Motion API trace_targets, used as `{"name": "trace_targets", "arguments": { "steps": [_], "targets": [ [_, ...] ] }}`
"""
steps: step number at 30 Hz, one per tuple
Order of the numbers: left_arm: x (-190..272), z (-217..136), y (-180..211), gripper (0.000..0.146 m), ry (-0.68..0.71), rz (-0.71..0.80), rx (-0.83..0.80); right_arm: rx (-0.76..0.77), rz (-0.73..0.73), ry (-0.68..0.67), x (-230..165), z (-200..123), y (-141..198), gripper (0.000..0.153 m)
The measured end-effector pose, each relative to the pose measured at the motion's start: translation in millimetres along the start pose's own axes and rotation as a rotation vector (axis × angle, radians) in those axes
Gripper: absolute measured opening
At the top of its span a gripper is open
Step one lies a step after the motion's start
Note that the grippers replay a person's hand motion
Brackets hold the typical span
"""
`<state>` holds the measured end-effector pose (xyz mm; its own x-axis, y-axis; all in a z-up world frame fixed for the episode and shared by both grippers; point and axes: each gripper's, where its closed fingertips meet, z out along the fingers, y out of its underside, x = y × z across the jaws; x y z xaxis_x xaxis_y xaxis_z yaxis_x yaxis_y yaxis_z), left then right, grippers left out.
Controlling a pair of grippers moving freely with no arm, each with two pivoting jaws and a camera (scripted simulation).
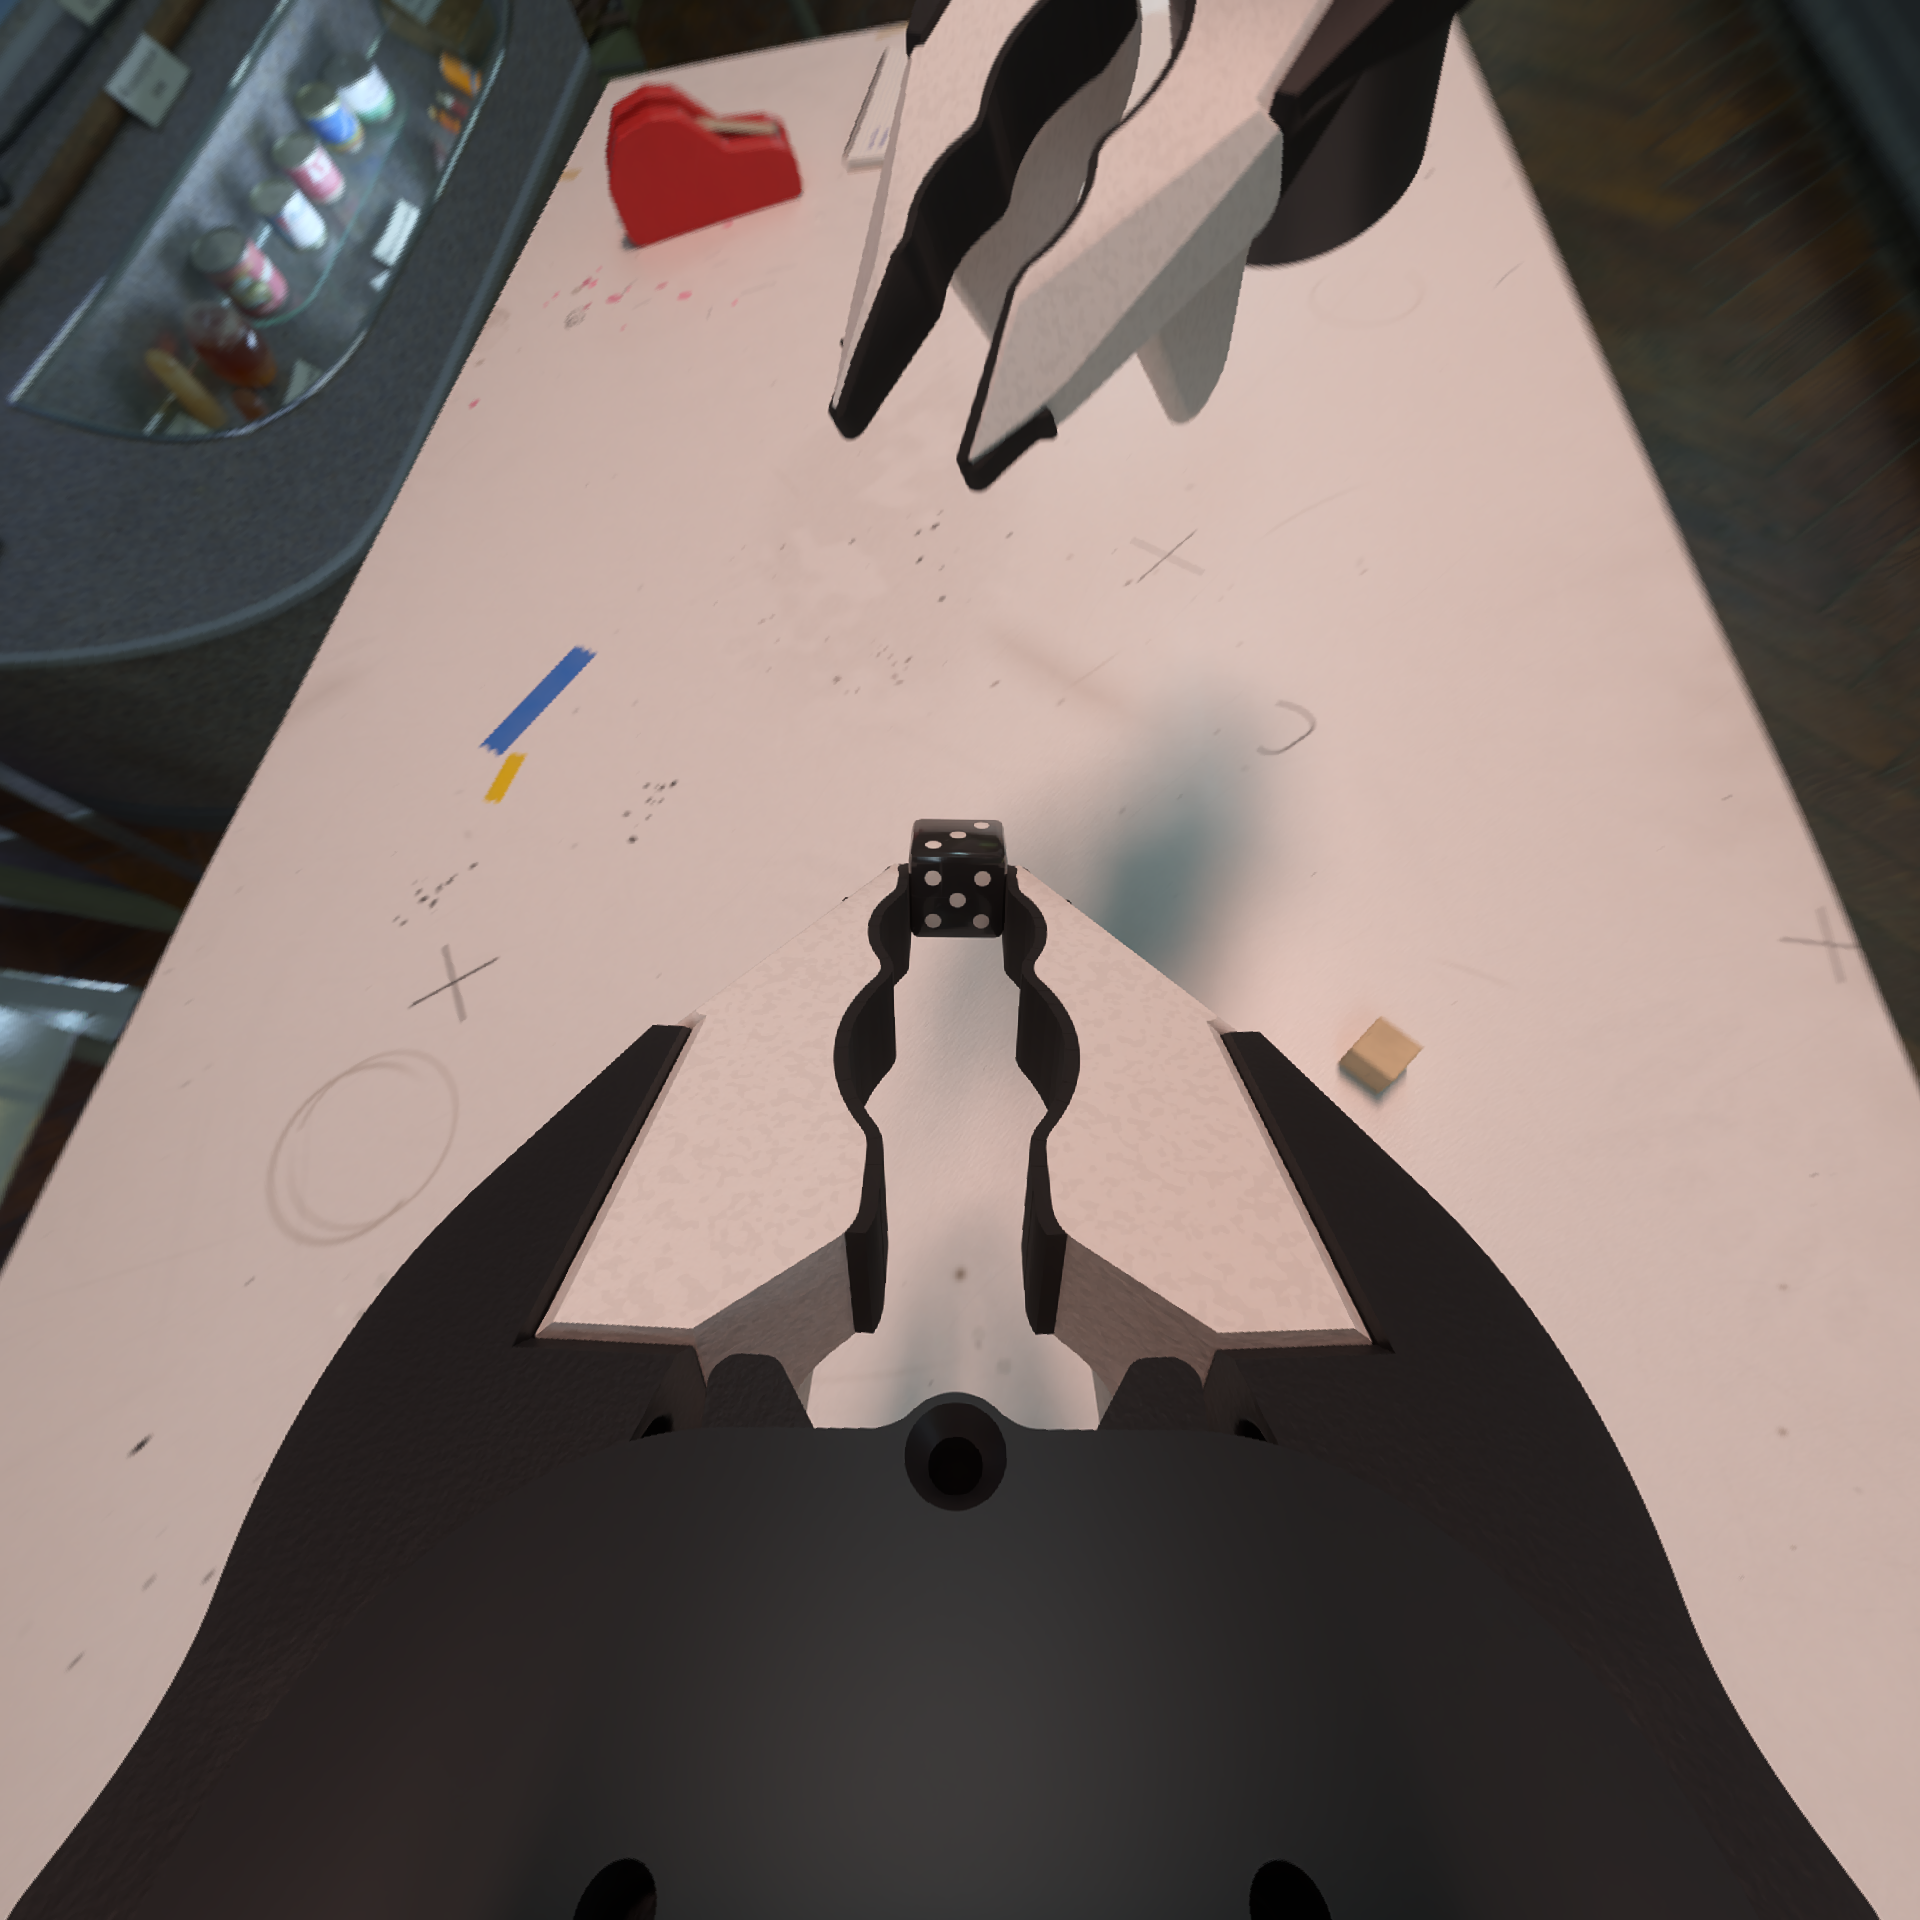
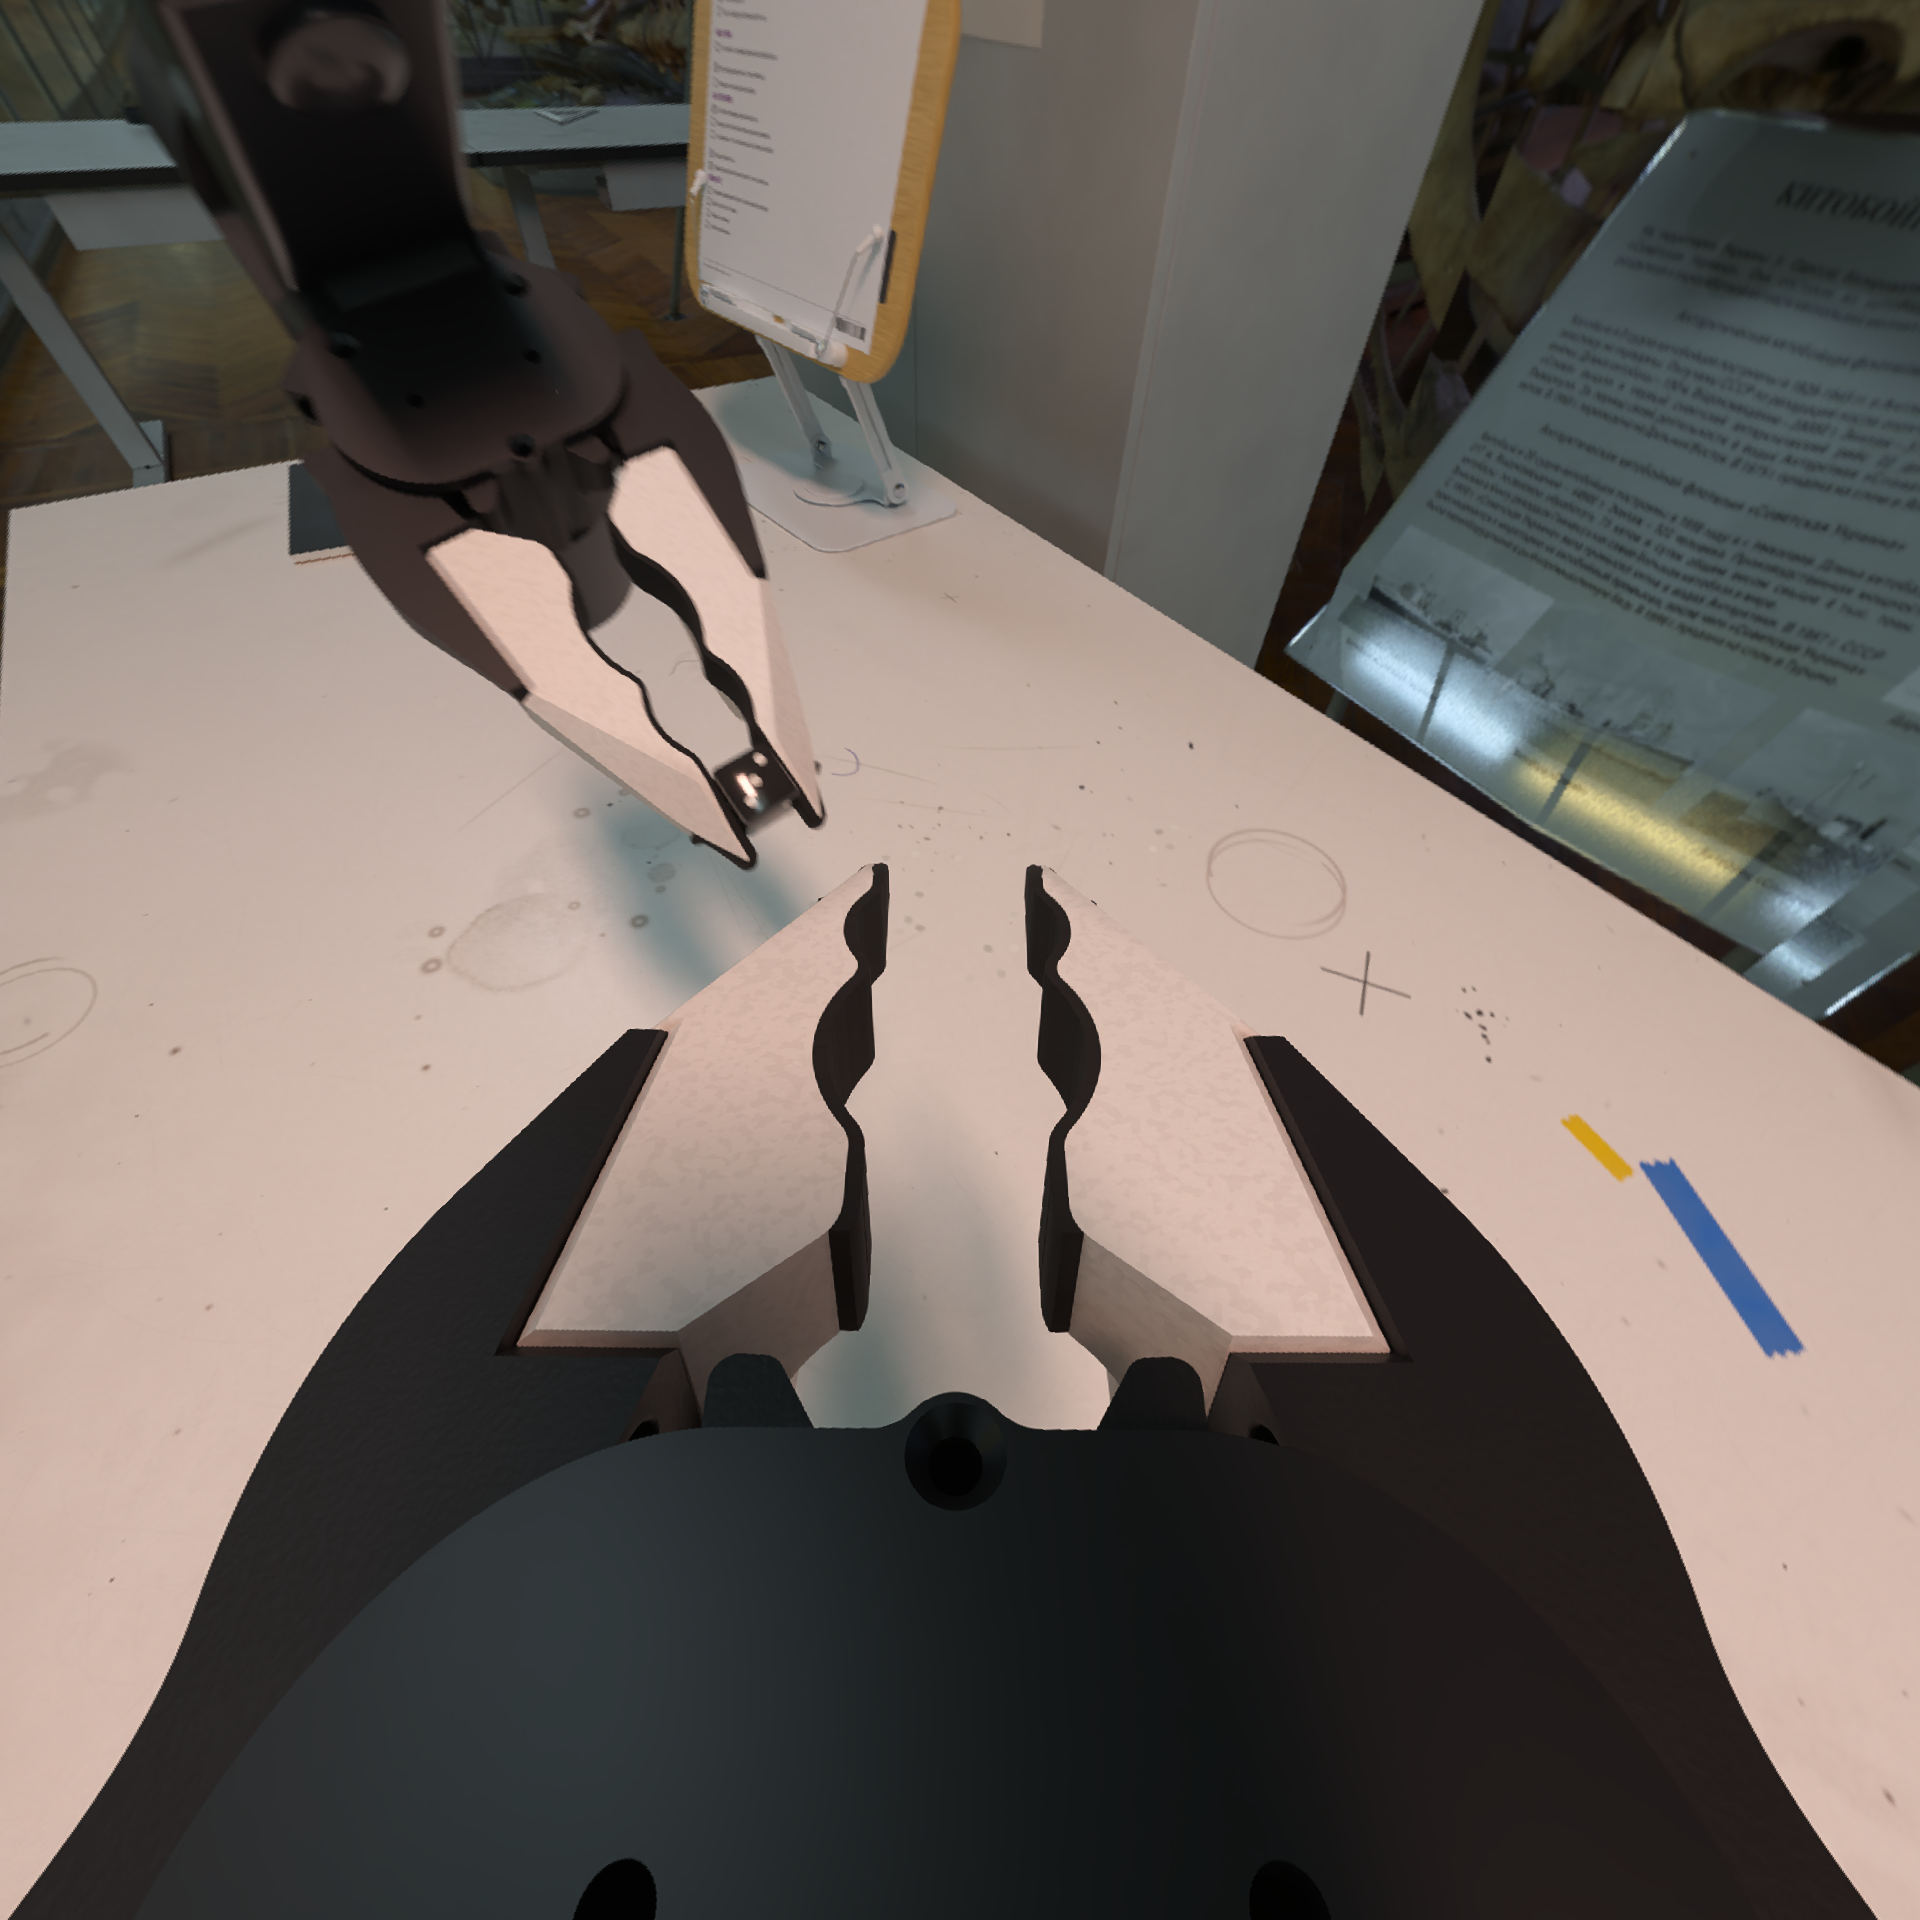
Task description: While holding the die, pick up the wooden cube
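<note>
The die (image 1: 957, 879) is a small black cube with rounded corners and white pips, pinched between the very tips of the left gripper (image 1: 957, 894), clear of the pale pink table (image 1: 727, 582). From the right wrist view the same die (image 2: 755, 787) glints between those tips, held just above the tabletop. The wooden cube (image 1: 1380, 1054) is a tan, matte block with crisp edges, lying on the table to the right of the left gripper's fingers and well apart from them — nothing touches it.

Both grippers share one build: a smooth black body, white speckled finger plates tapering to a point, and wavy black inner pads. The table is scuffed, marked with pencilled crosses, rings and dark specks, plus a blue tape strip (image 1: 538, 698) beside a short yellow one (image 1: 505, 777). A glossy red tape dispenser (image 1: 701, 166) sits at the far end.

The left gripper angles down toward the table, its jaws clenched on the die. The right gripper (image 2: 956, 883) hovers above the table with its jaws released, a clear gap between the tips and nothing in them; in the left wrist view it (image 1: 914, 447) hangs tilted, tips downward, beyond the die.
</note>
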<state>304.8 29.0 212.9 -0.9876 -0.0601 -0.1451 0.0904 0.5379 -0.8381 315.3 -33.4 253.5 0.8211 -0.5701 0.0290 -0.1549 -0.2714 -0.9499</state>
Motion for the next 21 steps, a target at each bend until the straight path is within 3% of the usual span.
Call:
{"name": "trace_targets", "arguments": {
  "steps": [3, 6, 14, 21],
  "targets": [
    [-7.1, -6.2, 5.1, 0.016, -0.051, 0.033, -0.040, -0.015, 0.041, -0.024, 9.3, 1.0, 8.8, 0.026],
    [-13.9, -11.9, 2.4, 0.016, -0.075, 0.021, -0.024, -0.102, 0.054, -0.178, -3.0, 7.0, 26.3, 0.026],
    [-42.4, -39.9, 9.7, 0.016, -0.160, -0.046, -0.003, -0.416, -0.290, -0.360, -55.0, 32.9, 83.6, 0.027],
    [-52.2, -74.5, 1.1, 0.016, -0.221, -0.054, 0.074, -0.486, -0.385, -0.466, -93.2, 40.2, 94.3, 0.027]
  ]
}}
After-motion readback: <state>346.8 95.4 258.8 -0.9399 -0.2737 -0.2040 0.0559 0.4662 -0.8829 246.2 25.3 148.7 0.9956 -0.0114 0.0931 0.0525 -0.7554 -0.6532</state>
